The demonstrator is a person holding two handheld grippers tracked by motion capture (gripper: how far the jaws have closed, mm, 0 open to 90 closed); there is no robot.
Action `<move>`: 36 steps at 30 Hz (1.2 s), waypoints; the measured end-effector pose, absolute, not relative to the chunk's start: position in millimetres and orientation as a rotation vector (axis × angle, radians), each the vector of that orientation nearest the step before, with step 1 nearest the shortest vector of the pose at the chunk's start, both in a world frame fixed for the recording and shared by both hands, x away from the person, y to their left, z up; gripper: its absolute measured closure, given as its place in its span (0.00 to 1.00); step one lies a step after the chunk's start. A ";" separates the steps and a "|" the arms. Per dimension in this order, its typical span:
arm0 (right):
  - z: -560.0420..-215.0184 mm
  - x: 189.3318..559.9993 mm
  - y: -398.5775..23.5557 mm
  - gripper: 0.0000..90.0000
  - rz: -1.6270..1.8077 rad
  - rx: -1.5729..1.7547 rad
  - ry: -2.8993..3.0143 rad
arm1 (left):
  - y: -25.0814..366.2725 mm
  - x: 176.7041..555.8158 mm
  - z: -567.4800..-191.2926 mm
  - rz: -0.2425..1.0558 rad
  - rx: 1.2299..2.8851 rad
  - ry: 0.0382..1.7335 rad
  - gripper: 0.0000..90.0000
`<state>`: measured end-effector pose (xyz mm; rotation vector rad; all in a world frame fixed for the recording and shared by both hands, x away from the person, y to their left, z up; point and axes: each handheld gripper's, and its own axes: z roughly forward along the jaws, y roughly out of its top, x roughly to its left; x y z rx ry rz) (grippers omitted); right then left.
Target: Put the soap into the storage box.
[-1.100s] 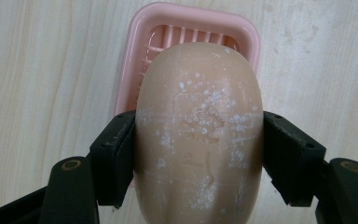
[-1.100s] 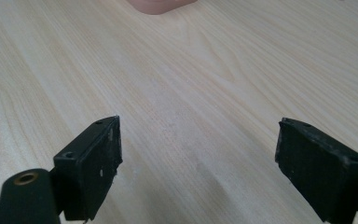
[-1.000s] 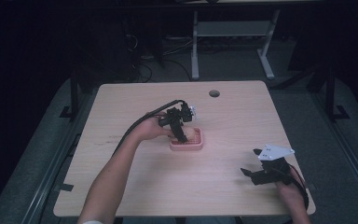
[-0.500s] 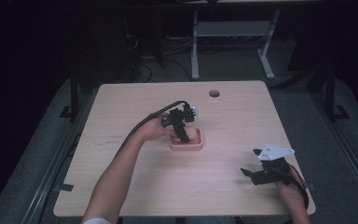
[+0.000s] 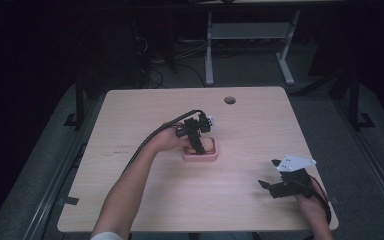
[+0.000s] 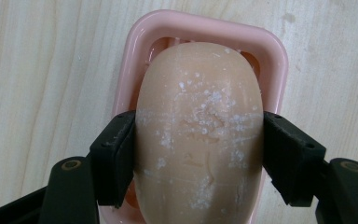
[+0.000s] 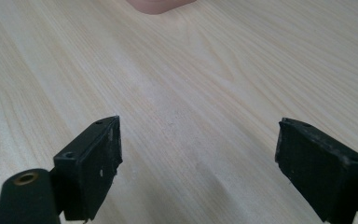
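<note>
Inside the pink soap dish [image 6: 275,60] lies a soap bar [image 6: 200,140], clasped by the left hand-held gripper [image 6: 199,154]; right hand-held gripper [image 7: 198,158] gapes

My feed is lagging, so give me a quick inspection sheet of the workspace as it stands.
Surface: wooden table, round hole near far edge.
Job's things: soap over pink dish.
Clutter: nothing seen.
Grippers: left tongs shut on soap's sides; right tongs open over bare wood.
Cables: black cable trails along left forearm.
Surroundings: dark floor, grey frame and loose cables beyond the table.
</note>
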<state>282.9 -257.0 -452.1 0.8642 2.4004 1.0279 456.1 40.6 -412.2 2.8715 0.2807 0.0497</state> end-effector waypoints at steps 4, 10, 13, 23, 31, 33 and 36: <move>-452.1 283.0 -255.8 0.16 1.031 0.864 2.400 | 39.9 456.8 -413.0 0.046 2.871 0.283 0.35; -452.0 283.0 -256.5 0.16 1.031 0.864 2.400 | 39.8 457.4 -414.2 0.038 2.871 0.288 0.35; -452.1 283.1 -256.6 0.16 1.031 0.862 2.400 | 39.3 457.4 -415.2 0.031 2.873 0.290 0.35; -451.9 282.9 -256.8 0.16 1.031 0.862 2.401 | 38.4 457.3 -416.8 0.030 2.870 0.289 0.35; -451.9 282.9 -256.5 0.16 1.030 0.863 2.401 | 38.3 457.4 -416.8 0.033 2.870 0.285 0.35; -452.0 282.9 -256.6 0.16 1.031 0.864 2.401 | 38.3 457.5 -416.7 0.033 2.870 0.284 0.35; -452.0 283.0 -256.6 0.16 1.031 0.863 2.401 | 38.1 457.4 -416.7 0.036 2.873 0.284 0.35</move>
